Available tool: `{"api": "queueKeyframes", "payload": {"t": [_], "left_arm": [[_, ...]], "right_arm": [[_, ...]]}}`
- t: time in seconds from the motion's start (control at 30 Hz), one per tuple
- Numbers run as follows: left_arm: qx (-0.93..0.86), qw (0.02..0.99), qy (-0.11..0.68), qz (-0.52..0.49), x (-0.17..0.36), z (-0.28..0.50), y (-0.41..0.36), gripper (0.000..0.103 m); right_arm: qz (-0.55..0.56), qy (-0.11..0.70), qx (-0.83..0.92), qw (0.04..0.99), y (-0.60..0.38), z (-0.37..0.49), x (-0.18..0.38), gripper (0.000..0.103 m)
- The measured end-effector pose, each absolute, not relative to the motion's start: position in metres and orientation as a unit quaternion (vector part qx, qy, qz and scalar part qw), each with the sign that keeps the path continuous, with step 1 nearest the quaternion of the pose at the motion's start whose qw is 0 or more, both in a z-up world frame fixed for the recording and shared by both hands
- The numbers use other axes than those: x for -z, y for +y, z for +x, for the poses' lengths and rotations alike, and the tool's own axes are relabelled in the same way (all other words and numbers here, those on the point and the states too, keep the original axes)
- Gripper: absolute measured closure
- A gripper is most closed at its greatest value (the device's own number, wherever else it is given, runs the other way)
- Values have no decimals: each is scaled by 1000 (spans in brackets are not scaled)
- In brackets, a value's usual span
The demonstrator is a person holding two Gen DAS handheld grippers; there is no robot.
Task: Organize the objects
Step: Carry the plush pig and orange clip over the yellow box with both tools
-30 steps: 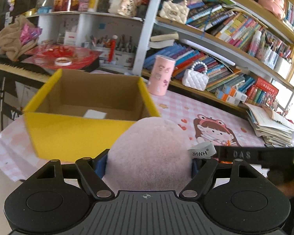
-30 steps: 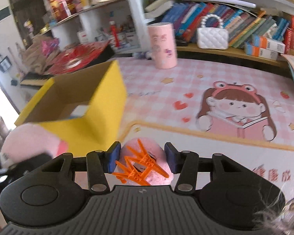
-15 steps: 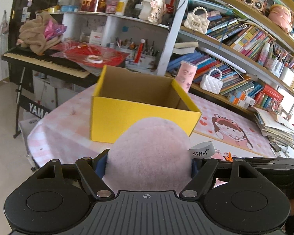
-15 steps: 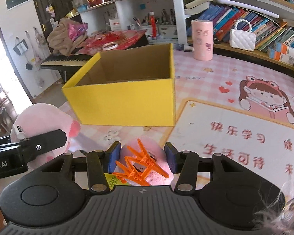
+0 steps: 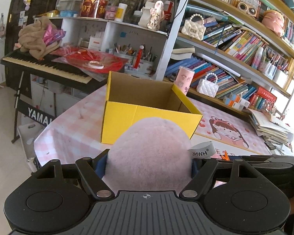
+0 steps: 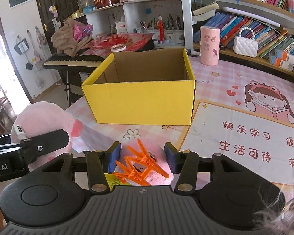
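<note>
Gripping fuzzy round pink plush (image 5: 149, 152) in left jaws, right jaws clamping spiky orange clip (image 6: 140, 161)

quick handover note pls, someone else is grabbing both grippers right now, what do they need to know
Left gripper: shut on the big pink plush toy, held in the air short of the table edge.
Right gripper: shut on a smaller pink plush item with an orange plastic clip on it.
Yellow cardboard box: open-topped, upright on the pink checked tablecloth, straight ahead of both grippers. Its floor is mostly hidden from here, so I cannot tell what it holds.
Done: both items picked up.
Left: neither item is in the box yet; likely carry them over the rim and release.
</note>
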State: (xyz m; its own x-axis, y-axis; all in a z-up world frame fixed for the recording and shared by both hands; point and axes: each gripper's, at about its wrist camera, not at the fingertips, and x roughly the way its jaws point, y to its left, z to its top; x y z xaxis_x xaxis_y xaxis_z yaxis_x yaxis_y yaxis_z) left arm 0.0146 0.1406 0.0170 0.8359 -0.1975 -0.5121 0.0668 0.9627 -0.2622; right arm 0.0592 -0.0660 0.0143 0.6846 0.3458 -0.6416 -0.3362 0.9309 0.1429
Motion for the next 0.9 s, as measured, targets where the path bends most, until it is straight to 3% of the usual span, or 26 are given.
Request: {"api": "queueKeyframes", "payload": {"t": [0.47, 0.9], "left_arm": [[86, 958, 251, -113, -31, 41, 139, 26], [52, 972, 204, -102, -59, 117, 126, 26]], "right_arm": [[-19, 325, -179, 928, -61, 82, -37, 57], [-37, 272, -193, 942, -62, 166, -68, 57]]}}
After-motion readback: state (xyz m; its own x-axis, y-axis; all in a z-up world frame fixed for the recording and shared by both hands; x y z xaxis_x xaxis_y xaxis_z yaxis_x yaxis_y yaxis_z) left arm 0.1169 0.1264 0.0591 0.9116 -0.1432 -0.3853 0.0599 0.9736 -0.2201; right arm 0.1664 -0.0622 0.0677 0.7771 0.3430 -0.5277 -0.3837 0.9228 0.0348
